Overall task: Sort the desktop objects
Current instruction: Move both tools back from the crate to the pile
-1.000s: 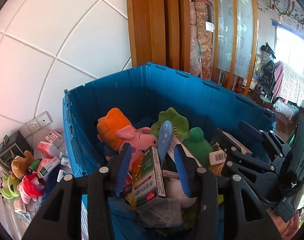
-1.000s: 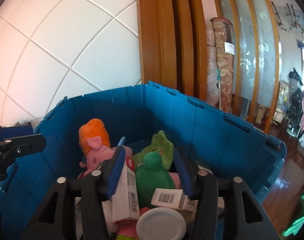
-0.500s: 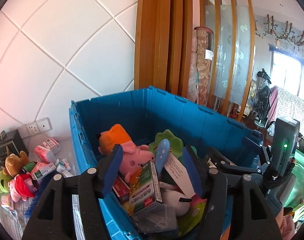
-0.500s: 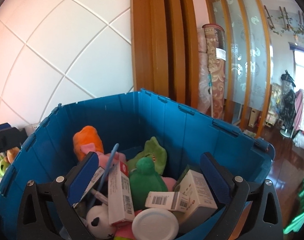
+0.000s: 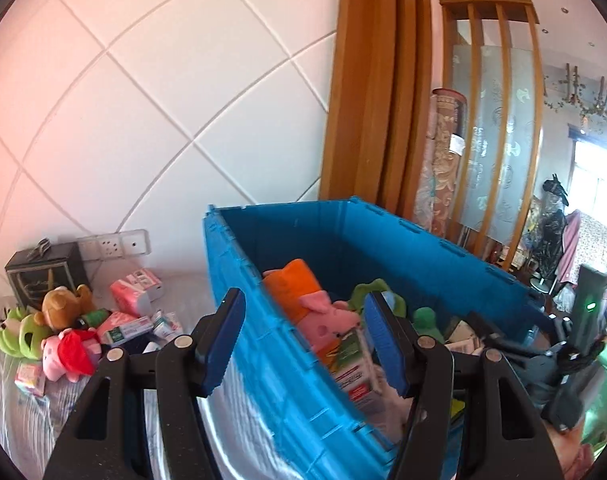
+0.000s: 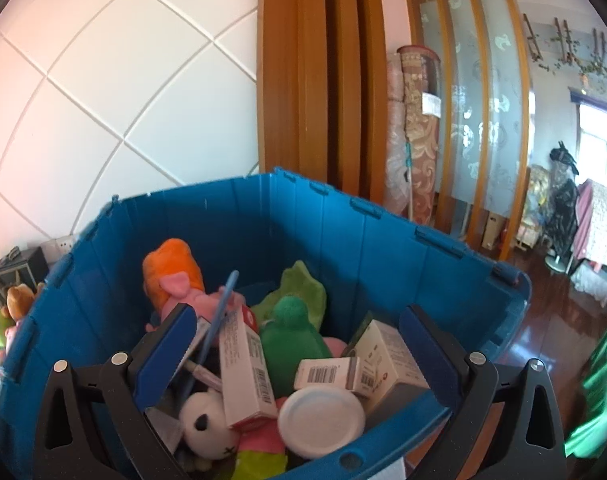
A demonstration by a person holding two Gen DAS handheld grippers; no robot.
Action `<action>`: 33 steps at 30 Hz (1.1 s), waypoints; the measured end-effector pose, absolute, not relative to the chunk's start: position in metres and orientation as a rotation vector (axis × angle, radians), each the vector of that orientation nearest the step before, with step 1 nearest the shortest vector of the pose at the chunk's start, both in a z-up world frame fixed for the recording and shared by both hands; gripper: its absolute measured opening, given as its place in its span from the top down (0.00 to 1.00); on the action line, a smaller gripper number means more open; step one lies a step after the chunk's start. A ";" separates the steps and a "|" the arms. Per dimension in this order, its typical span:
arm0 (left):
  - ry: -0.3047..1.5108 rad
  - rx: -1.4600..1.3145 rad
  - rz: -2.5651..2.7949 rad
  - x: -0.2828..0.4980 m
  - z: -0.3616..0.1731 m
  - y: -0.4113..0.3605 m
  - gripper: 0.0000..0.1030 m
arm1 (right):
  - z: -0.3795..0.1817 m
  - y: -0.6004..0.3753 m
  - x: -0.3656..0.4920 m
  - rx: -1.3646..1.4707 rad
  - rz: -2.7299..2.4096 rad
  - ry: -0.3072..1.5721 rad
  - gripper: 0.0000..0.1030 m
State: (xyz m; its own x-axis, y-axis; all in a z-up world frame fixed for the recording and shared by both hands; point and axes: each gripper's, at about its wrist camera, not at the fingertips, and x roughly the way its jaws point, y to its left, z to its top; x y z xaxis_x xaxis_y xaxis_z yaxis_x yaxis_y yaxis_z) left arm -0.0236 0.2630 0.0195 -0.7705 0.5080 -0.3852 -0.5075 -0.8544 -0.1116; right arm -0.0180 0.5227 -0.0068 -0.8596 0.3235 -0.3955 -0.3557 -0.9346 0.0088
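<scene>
White diamond-patterned wall panels [image 5: 151, 112] and a brown wooden pillar [image 6: 303, 80] rise behind a large blue plastic crate [image 5: 271, 344] that stands on a pale cloth-covered surface [image 5: 31, 416].

Inside the crate, a pink pig plush with an orange hood [image 6: 175, 280] leans in the far left corner, a green plush [image 6: 291, 332] sits near the middle, and a tall white carton with a barcode [image 6: 243, 368] stands tilted just left of it. A white round lid [image 6: 321, 416] lies at the near edge, with a white box carrying barcode labels [image 6: 379, 356] to its right and a small white plush with black eyes [image 6: 207, 424] to its left. A thin blue stick [image 6: 219, 312] slants up between the pig and the carton.

The right gripper [image 6: 291, 348] hangs over the near rim of the crate, its blue-padded fingers [image 6: 163, 356] spread wide with nothing between them; the lid, carton and box lie below and between the two pads.

The left gripper [image 5: 303, 344] is also spread apart and empty. It straddles the crate's left wall: one pad is outside over the cloth, the other is over the interior beside a green-and-red carton [image 5: 351, 364].

Left of the crate, well apart from both tools, loose items lie on the cloth: a brown bear plush [image 5: 63, 308], a lime green plush [image 5: 19, 332], a small pink plush in a red dress [image 5: 69, 356], pink packets [image 5: 133, 284] and a dark box [image 5: 43, 276] below a white wall socket [image 5: 111, 244].
</scene>
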 end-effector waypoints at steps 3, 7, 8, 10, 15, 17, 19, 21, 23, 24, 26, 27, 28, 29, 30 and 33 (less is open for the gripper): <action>-0.026 -0.575 2.551 -0.025 0.017 0.241 0.41 | 0.009 0.504 -0.007 -0.488 2.759 0.103 0.00; -0.033 -0.601 2.592 -0.029 0.012 0.204 0.41 | 0.031 0.464 0.007 -0.388 2.839 0.083 0.00; -0.038 -0.609 2.597 -0.029 0.010 0.196 0.41 | 0.036 0.453 0.010 -0.361 2.862 0.076 0.00; -0.054 -0.623 2.617 -0.031 0.007 0.175 0.41 | 0.046 0.429 0.016 -0.312 2.914 0.056 0.00; -0.071 -0.673 2.692 -0.042 -0.002 0.123 0.41 | 0.060 0.372 0.019 -0.250 3.015 -0.003 0.00; -0.084 -0.701 2.713 -0.047 -0.007 0.106 0.41 | 0.061 0.352 0.014 -0.271 3.059 -0.006 0.00; -0.098 -0.732 2.745 -0.054 -0.013 0.085 0.41 | 0.060 0.329 0.004 -0.303 3.093 -0.024 0.00; -0.114 -0.761 2.777 -0.060 -0.018 0.064 0.41 | 0.057 0.307 -0.004 -0.331 3.121 -0.048 0.00; -0.134 -0.799 2.812 -0.069 -0.026 0.040 0.41 | 0.054 0.289 -0.013 -0.358 3.148 -0.067 0.00; -0.136 -0.824 2.828 -0.073 -0.031 0.029 0.41 | 0.051 0.279 -0.019 -0.375 3.165 -0.075 0.00; -0.136 -0.887 2.860 -0.083 -0.040 0.009 0.41 | 0.046 0.261 -0.030 -0.406 3.193 -0.088 0.00; -0.148 -0.922 2.870 -0.087 -0.045 -0.002 0.41 | 0.043 0.253 -0.037 -0.429 3.209 -0.093 0.00; -0.164 -0.953 2.878 -0.092 -0.050 -0.013 0.41 | 0.039 0.245 -0.045 -0.454 3.226 -0.099 0.00; -0.187 -0.991 2.889 -0.098 -0.057 -0.025 0.41 | 0.034 0.238 -0.053 -0.487 3.240 -0.106 0.00; -0.204 -1.018 2.896 -0.102 -0.062 -0.035 0.41 | 0.028 0.229 -0.063 -0.537 3.257 -0.114 0.00; -0.249 -1.117 2.932 -0.120 -0.083 -0.069 0.41 | 0.009 0.210 -0.089 -0.679 3.287 -0.129 0.00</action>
State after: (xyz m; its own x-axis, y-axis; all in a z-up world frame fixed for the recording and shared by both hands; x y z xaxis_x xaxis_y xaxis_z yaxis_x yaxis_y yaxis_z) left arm -0.1202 -0.0693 -0.0829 -0.7480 0.0504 -0.6618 0.0618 -0.9875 -0.1451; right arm -0.0886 0.2096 0.0086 -0.8959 -0.1952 -0.3991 0.2259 -0.9737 -0.0309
